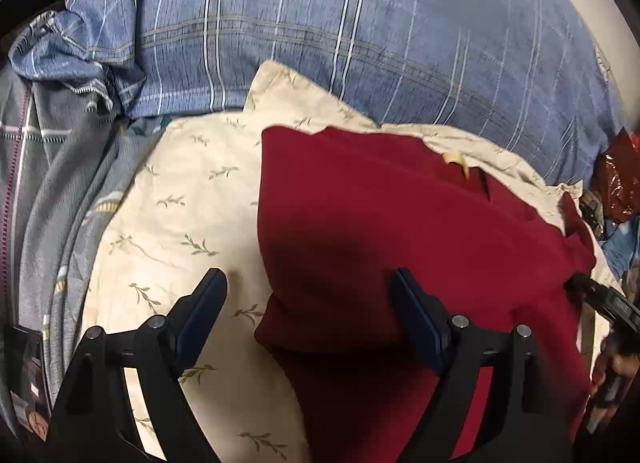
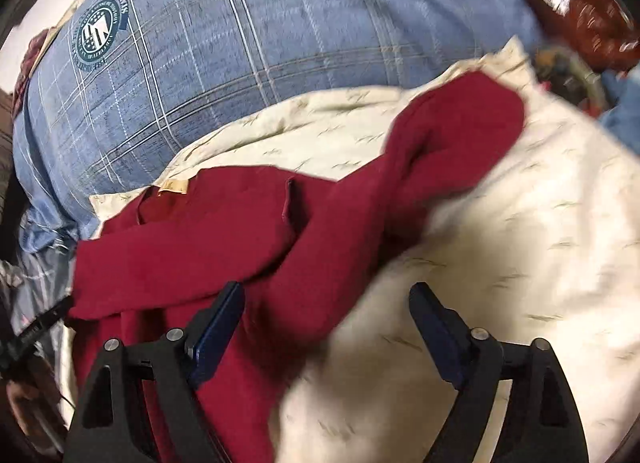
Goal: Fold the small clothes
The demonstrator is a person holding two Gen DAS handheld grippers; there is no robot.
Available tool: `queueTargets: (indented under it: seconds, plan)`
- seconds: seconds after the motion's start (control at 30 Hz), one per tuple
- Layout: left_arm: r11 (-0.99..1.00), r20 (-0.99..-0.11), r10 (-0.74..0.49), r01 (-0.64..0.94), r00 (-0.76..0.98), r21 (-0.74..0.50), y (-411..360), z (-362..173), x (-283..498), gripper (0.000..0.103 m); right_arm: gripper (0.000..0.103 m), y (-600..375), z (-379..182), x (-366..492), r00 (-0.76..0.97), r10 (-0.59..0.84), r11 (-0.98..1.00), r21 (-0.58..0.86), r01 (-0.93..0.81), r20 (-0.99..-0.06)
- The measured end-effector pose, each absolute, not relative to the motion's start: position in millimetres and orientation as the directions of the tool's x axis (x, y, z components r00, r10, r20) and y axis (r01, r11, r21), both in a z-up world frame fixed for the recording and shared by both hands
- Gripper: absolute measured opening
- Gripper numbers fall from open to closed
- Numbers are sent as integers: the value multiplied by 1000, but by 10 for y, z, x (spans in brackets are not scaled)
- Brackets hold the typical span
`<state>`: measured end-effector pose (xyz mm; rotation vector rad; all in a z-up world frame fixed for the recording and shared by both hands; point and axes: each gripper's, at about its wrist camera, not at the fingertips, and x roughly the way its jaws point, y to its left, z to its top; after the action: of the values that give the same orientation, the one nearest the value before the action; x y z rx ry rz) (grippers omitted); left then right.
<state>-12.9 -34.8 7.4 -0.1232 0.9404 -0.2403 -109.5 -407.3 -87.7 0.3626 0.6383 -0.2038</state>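
So here's where we're at with the red garment (image 1: 400, 223): it's lying on the cream leaf-print sheet (image 1: 180, 191), just in front of the big blue plaid pillow (image 1: 320, 31), and it's only partly tidy. In the left wrist view the body of it looks like a fairly flat block with a folded left edge, and our left gripper (image 1: 308, 315) hangs right over that near-left corner, fingers spread wide with nothing pinched; the right-hand finger sits over red cloth and the left-hand one over bare sheet, so the edge runs between them. The bit that matters for the next move is the loose sleeve (image 2: 452, 135). In the right wrist view it trails up and to the right, away from the body, its long axis running diagonally toward the far right corner of the sheet. Our right gripper (image 2: 328, 327) is also spread and empty, straddling the garment's right edge, left finger over red and right finger over cream. So the sleeve lies ahead and to the right of those fingers, and our guess is the right hand is the nearer one to grab it and swing it back across the body. That view is pretty blurry though, so we can't tell whether the fingers touch the cloth.
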Motion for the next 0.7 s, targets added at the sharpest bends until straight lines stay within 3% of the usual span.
queueTargets:
  seconds: [0.1, 0.17, 0.27, 0.4, 0.47, 0.5, 0.7]
  plan:
    - [971, -808, -239, 132, 539, -199, -357, -30, -80, 84, 12, -4047, -789, -986, 790, -197, 937, 126, 326, -580]
    - [971, -813, -239, 129, 532, -201, -367, -55, -69, 84, 11, -4126, -643, -1084, 814, -205, 935, 137, 327, -544]
    - [972, -811, -236, 148, 535, -185, -425, -53, -70, 84, 11, -4253, -510, -1200, 811, -338, 910, 51, 410, -478]
    - [976, -816, -210, 161, 539, -145, -484, -83, -68, 84, 12, -4362, -729, -1146, 747, -319, 909, 34, 414, -583]
    - [976, -816, -213, 160, 538, -149, -466, -76, -80, 84, 23, -4380, -645, -1281, 756, -317, 903, 60, 425, -573]
    - [975, -817, -218, 157, 534, -158, -447, -72, -81, 84, 35, -4411, -565, -1384, 765, -315, 896, 90, 435, -562]
    - [970, -798, -243, 145, 552, -195, -392, 5, -127, 84, 47, -4410, -128, -1727, 849, -284, 898, 187, 398, -446]
